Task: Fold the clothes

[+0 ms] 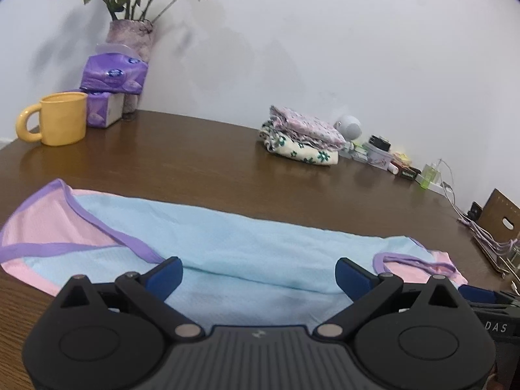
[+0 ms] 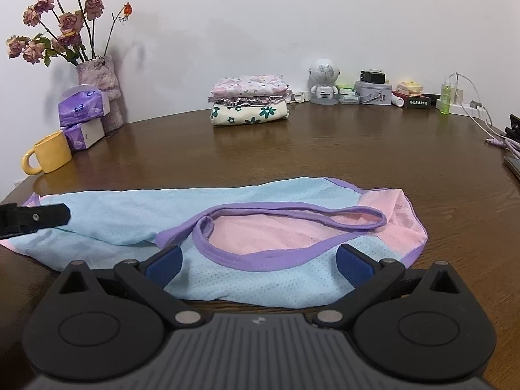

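A light blue and pink mesh vest (image 1: pixel 227 247) with purple trim lies folded lengthwise along the near edge of the brown table (image 1: pixel 195 162). My left gripper (image 1: pixel 258 274) is open over the vest's middle, holding nothing. My right gripper (image 2: pixel 258 266) is open over the vest's (image 2: pixel 136 214) right end, where the purple neckline and a loose strap (image 2: pixel 292 214) lie on pink fabric. One left finger (image 2: pixel 42 216) shows at the left edge of the right wrist view, over the vest.
A stack of folded clothes (image 2: pixel 248 104) sits at the back of the table. A yellow mug (image 2: pixel 48 156), purple tissue packs (image 2: pixel 83 107) and a vase of dried roses (image 2: pixel 100 91) stand at the back left. A small robot speaker (image 2: pixel 323 81), tins, bottles and cables line the back right.
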`<state>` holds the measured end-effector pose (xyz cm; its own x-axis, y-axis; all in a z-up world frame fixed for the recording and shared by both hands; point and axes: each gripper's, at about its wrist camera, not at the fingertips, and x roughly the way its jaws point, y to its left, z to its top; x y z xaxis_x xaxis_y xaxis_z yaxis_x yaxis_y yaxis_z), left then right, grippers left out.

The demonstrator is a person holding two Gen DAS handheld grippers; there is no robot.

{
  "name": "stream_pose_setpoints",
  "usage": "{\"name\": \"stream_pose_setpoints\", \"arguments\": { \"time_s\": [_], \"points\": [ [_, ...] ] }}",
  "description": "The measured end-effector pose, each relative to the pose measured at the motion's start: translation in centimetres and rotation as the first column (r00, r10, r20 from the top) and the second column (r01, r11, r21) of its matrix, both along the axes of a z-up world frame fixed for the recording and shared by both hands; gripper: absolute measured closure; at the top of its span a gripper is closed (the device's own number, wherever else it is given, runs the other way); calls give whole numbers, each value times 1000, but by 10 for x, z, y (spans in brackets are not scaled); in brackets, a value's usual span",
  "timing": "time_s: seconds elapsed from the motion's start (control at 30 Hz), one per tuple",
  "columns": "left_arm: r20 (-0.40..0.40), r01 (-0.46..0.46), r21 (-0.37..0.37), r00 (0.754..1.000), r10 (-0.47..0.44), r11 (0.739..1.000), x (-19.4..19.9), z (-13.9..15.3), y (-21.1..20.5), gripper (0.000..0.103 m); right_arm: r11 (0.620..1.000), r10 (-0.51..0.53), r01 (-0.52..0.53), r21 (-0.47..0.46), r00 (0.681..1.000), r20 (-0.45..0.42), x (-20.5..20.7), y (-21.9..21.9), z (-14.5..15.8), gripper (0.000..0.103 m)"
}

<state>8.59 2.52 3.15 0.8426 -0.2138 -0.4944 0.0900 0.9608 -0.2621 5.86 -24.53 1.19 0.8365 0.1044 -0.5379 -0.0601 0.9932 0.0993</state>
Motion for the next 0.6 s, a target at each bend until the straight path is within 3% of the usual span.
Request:
{"name": "stream_pose_setpoints", "arguments": {
  "time_s": [0.23,0.43,0.6],
  "points": [
    [-15,-3,-6,1000,3,1000,-6,-2,-13,3,1000,6,-6,27,1000,4,-8,-3,-1,0],
    [-3,95,-35,995,-95,995,-15,0,-24,2,999,0,-1,54,1000,11,-23,-12,-1,0],
    [-49,137,-83,989,-141,987,-7,8,-38,2,996,-28,26,88,999,16,-31,-26,0,0]
  ]
}}
